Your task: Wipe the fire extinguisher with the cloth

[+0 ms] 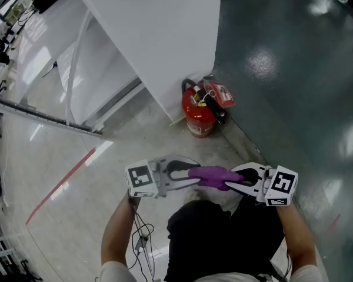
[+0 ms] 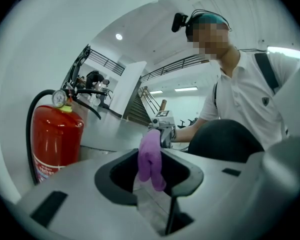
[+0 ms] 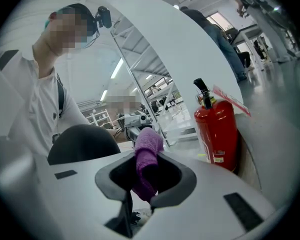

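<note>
Surrounding: white panel (image 1: 159, 40) at 11 o'clock of the fire extinguisher (image 1: 199, 115); red floor line (image 1: 65, 184) out at 8 o'clock.
Look: red cylinder, black hose, gauge (image 2: 58, 98) on top, red tag (image 1: 220, 93).
Axis: I read it upright, valve end up.
Place: on the floor, 12 o'clock from me, at the panel's foot.
Held: purple cloth (image 1: 215, 177) bridging both tools.
Jaws: left gripper (image 1: 195, 173) spread, cloth loose between; right gripper (image 1: 232, 179) clenched on cloth.
</note>
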The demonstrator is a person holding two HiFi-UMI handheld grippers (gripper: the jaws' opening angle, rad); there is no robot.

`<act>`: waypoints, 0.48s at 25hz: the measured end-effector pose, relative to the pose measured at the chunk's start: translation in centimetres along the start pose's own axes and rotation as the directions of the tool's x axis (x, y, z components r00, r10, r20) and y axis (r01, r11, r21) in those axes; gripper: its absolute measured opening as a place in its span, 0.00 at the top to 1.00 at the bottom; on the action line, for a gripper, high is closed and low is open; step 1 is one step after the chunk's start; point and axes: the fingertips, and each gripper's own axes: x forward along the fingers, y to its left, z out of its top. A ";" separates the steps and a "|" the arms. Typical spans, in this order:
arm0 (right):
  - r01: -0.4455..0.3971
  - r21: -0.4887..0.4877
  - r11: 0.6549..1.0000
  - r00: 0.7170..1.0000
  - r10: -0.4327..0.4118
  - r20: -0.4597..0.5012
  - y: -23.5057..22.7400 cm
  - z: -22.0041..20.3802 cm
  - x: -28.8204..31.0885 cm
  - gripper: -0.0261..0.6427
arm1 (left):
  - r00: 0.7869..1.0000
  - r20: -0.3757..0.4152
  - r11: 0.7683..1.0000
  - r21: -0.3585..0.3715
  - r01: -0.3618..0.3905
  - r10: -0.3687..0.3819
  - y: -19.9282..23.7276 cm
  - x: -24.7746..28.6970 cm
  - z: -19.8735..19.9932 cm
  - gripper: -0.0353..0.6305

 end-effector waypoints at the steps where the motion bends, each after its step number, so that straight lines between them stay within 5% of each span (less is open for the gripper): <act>1: 0.009 -0.002 1.000 1.000 -0.009 -0.001 -0.3 0.1 -0.2 0.85 | 1.000 0.013 0.999 -0.016 -0.028 0.028 0.8 -0.6 -0.1 0.76; 4: 0.092 0.003 0.996 0.996 -0.092 -0.002 -1.8 0.6 -1.4 0.85 | 0.980 0.056 0.981 -0.052 -0.189 0.192 3.9 -3.9 -0.4 0.76; 7: 0.292 0.002 0.956 0.956 -0.292 0.008 -4.5 1.0 -2.6 0.85 | 0.920 0.030 0.921 -0.024 -0.389 0.390 6.2 -6.1 -0.6 0.76; 10: 0.511 0.022 0.859 0.858 -0.512 0.048 -6.9 1.8 -3.4 0.85 | 0.824 0.021 0.824 -0.030 -0.566 0.567 7.8 -6.9 -0.5 0.78; 12: 0.622 0.061 0.781 0.778 -0.625 0.066 -8.2 1.8 -3.7 0.85 | 0.753 0.033 0.752 -0.092 -0.652 0.657 8.6 -7.2 -0.5 0.91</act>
